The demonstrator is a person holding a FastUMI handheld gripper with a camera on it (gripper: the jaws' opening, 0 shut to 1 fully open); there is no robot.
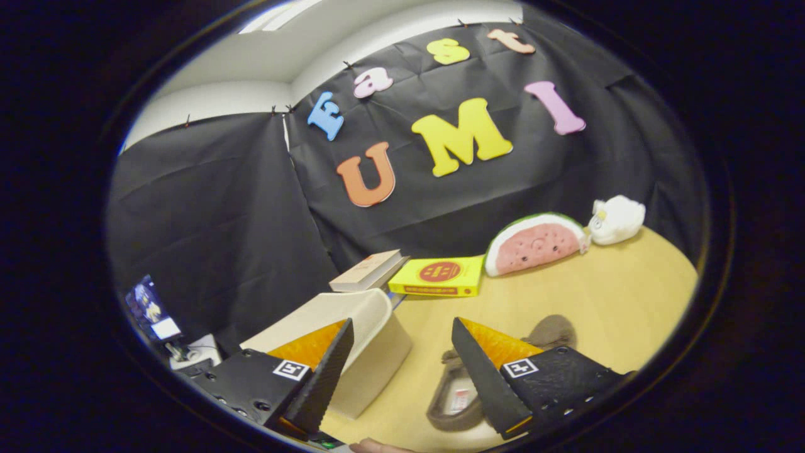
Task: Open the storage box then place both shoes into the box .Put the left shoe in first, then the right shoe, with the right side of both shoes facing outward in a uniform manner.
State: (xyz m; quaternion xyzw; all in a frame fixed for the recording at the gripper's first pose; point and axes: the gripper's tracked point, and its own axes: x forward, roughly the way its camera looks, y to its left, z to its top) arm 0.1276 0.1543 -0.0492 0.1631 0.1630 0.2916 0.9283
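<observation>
My gripper (402,352) is open above the wooden table (616,296), with nothing between its fingers. A cream storage box (368,352) stands just ahead of the left finger (327,371), which covers part of it; I cannot tell how its lid stands. A brown shoe (456,393) lies on the table just ahead of the right finger (484,377), its opening facing up and a label showing inside. Its toe (553,330) shows beyond that finger. The finger hides the shoe's middle.
Beyond the box lie a closed book (368,270) and a yellow box (440,277). A watermelon-slice plush (534,242) and a white plush toy (616,217) sit at the back against the wall. A small screen (151,308) stands off the table left. A fingertip (377,447) shows below.
</observation>
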